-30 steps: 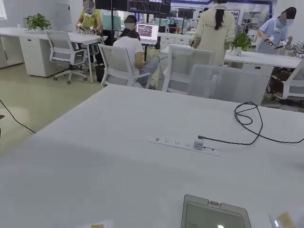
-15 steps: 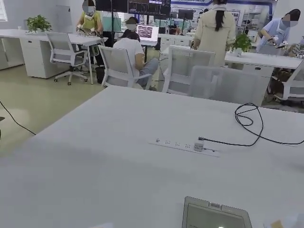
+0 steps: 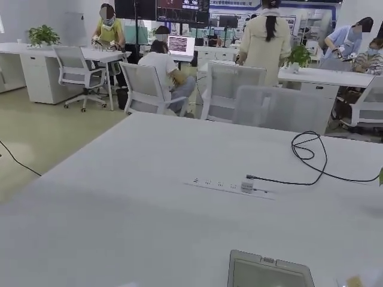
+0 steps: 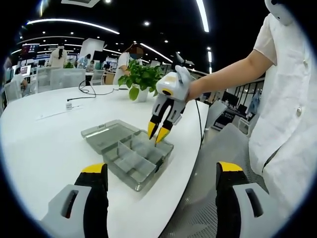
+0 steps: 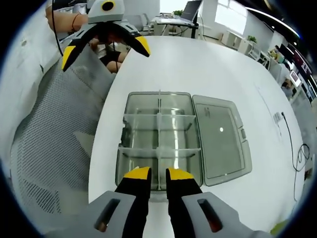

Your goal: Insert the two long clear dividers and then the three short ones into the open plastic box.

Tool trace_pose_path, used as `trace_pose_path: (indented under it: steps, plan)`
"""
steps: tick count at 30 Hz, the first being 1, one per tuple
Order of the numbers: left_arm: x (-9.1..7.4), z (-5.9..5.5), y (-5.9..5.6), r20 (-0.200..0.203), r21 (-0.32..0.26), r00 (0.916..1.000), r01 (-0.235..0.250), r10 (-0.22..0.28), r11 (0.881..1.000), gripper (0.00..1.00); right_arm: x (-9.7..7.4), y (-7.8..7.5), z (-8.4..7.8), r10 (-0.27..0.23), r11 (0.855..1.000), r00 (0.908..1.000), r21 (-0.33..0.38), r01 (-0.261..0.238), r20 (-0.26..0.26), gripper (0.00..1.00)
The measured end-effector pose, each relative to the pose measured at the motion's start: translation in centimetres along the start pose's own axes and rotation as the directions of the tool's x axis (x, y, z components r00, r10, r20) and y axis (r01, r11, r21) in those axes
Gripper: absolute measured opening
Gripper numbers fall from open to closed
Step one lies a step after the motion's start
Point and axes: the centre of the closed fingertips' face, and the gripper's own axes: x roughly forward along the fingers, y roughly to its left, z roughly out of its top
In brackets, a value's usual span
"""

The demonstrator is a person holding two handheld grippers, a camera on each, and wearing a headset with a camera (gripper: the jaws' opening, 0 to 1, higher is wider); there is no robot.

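Observation:
The open clear plastic box [image 5: 141,131] lies near the table edge, its lid [image 5: 220,141] flat beside it; the lid's end [image 3: 269,274] shows in the head view. Clear dividers stand in the box: two long ones [image 5: 148,115] across it and short ones [image 5: 159,101] along the middle. My right gripper [image 5: 158,173] hangs over the near end, jaws closed to a thin gap on the nearest short divider [image 5: 158,158]. The left gripper view also shows the right gripper [image 4: 158,134] with its tips at the box [image 4: 129,156]. My left gripper [image 4: 162,171] is open, empty and off to the side [image 5: 105,49].
A power strip [image 3: 230,186] with a black cable [image 3: 311,155] lies mid-table. A potted plant [image 4: 141,82] stands behind the box. The table edge [image 4: 190,163] runs right by the box. People and office chairs [image 3: 149,89] are beyond the far side.
The head view has shifted slightly. The lid, power strip and cable lie as before.

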Motion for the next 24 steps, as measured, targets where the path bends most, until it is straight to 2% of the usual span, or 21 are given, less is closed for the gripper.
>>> trace_pose_path:
  steps: [5,10,17,23,24]
  plan:
    - [-0.1,0.0,0.0,-0.007,0.003,1.0000,0.001,-0.001,1.000,0.94,-1.8,0.1,0.4,-0.041,0.998,0.9977,0.050,0.038,0.053,0.23]
    - [-0.2,-0.2,0.2,-0.019,0.002,0.9998,0.000,0.000,1.000,0.96,-3.7,0.4,0.5,-0.083,0.991,0.9902,0.113,0.070,0.113,0.30]
    - [-0.4,-0.3,0.5,-0.034,0.005,0.9994,-0.005,0.005,1.000,0.97,-6.1,1.0,0.0,-0.151,0.977,0.9730,0.179,0.120,0.174,0.39]
    - [-0.4,-0.4,0.8,-0.043,0.008,0.9990,-0.012,0.012,1.000,1.00,-7.2,2.0,-0.8,-0.200,0.960,0.9567,0.236,0.148,0.212,0.47]
    - [-0.4,-0.4,0.8,-0.046,0.009,0.9989,-0.011,0.012,1.000,1.00,-7.3,2.3,-1.0,-0.212,0.956,0.9515,0.252,0.154,0.223,0.48]
